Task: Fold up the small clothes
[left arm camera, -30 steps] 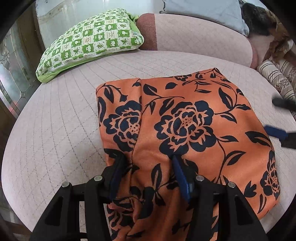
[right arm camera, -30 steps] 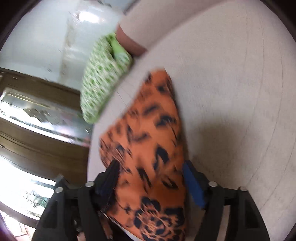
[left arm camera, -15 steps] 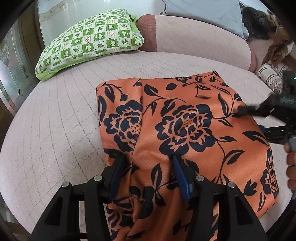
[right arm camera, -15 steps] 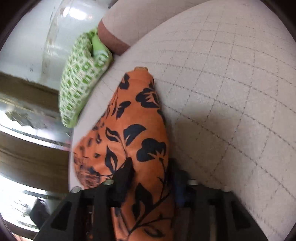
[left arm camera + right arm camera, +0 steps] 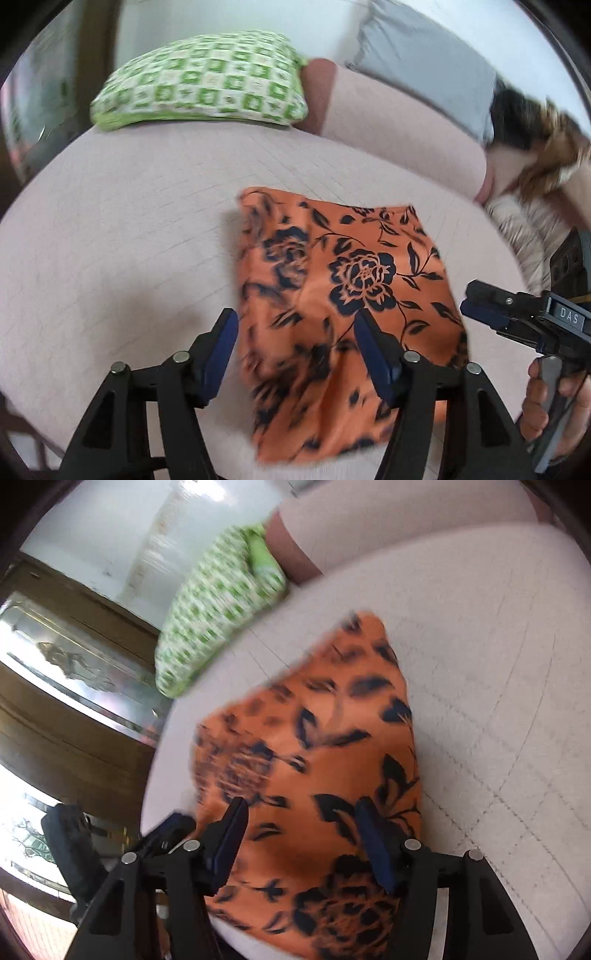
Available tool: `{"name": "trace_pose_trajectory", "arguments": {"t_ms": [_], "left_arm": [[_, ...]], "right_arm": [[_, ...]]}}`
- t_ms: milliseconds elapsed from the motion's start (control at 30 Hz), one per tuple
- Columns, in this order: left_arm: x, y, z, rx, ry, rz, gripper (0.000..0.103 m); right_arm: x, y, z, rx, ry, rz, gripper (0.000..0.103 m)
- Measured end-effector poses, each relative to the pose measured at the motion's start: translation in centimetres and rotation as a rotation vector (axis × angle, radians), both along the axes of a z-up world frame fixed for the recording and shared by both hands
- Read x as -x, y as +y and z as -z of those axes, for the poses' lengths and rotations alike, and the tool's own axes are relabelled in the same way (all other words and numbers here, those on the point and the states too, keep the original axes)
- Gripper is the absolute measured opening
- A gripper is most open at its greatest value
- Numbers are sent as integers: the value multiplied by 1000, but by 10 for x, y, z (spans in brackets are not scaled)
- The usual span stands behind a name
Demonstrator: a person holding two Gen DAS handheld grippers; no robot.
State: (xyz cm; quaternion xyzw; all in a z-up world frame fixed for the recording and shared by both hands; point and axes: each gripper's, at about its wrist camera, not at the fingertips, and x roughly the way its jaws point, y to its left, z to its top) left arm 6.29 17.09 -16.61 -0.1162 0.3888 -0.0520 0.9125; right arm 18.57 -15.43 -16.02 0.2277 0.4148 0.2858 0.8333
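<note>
The orange floral cloth [image 5: 343,295] lies folded on the quilted pink cushion [image 5: 129,229], flat, w/ some wrinkles at the near end. Left tongs [image 5: 295,354]: released, jaws opening, pads apart from the fabric; the cloth's left edge runs just inside the left pad, its body passes under the right pad. Right tongs [image 5: 299,834]: also released, opening, the cloth below and between the pads but not pinched. In the left view the right tongs [image 5: 476,302] sit just beside the cloth's right edge, a hand [image 5: 546,398] on the handle.

Step, as I judge: letting go after a fold, then next fold or smoothing. To do it well: keep both pads clear of the fabric so no layer is dragged; regrip only at a corner, both layers together, not mid-panel.

Edges & room: left of the left tongs, wide bare cushion, good for moving. Ahead, the green checked pillow [image 5: 199,81] is well apart. Right of the cloth, striped and grey things are near, so less room there. The cushion's near edge is close under the tongs; the cloth's near end lies close to it, could slip off.
</note>
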Motion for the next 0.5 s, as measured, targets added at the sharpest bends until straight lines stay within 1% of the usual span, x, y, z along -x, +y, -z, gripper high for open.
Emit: {"name": "trace_pose_trajectory", "arguments": {"t_ms": [33, 67, 100, 133, 167, 200, 233, 267, 300, 333, 367, 400, 433, 500], "left_arm": [[6, 8, 4, 53, 16, -3, 66], [9, 15, 11, 109, 45, -9, 66], [9, 20, 22, 149, 84, -18, 66], [7, 20, 33, 166, 117, -20, 66], [3, 19, 45, 195, 158, -9, 66], [-1, 20, 62, 249, 225, -1, 65], [-1, 22, 67, 282, 233, -12, 64], [1, 24, 65, 302, 207, -14, 61], [1, 24, 64, 324, 208, 1, 34], [-1, 23, 65, 333, 228, 10, 27], [-1, 23, 66, 324, 231, 1, 23], [0, 21, 68, 314, 228, -2, 21], [1, 21, 72, 322, 230, -11, 21], [4, 23, 78, 366, 231, -33, 21]], "right_arm": [[2, 9, -4, 5, -17, -33, 69], [9, 13, 1, 12, -13, -61, 72], [8, 17, 12, 32, 11, -75, 76], [4, 23, 32, 66, 65, -88, 77], [10, 15, 42, 52, 64, -89, 77], [13, 13, 40, 43, 43, -80, 77], [16, 13, 35, 43, 44, -76, 77], [15, 16, 33, 48, 50, -80, 77], [16, 17, 32, 58, 55, -85, 77], [15, 16, 34, 60, 57, -100, 77], [15, 15, 35, 50, 61, -105, 77], [11, 14, 37, 38, 66, -103, 77], [8, 12, 39, 16, 74, -99, 77], [11, 8, 38, 11, 73, -101, 77]]}}
